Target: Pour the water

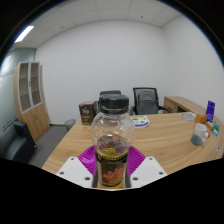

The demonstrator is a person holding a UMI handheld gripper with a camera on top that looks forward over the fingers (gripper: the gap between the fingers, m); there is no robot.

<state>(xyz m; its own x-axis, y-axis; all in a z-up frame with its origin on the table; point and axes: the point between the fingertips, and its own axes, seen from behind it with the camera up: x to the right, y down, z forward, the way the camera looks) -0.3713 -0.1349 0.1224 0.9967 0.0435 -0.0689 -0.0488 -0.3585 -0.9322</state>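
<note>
One bottle (111,140) fills the gripper view — a clear jar-like bottle with a black cap, standing upright, its long axis vertical and its lower part sitting right between the two fingers (111,172). The purple pads (88,156) show at either side of its base and look to press against it, so the fingers seem closed to the bottle's width and holding it; only one gripper is here, so no other hand competes. A band of dark liquid shows low inside the bottle.

Beyond it runs a wooden desk (165,135) with small items near its far right end. Behind stand black office chairs (146,99), a cabinet (31,95) by the left wall, white walls — and a ceiling light.
</note>
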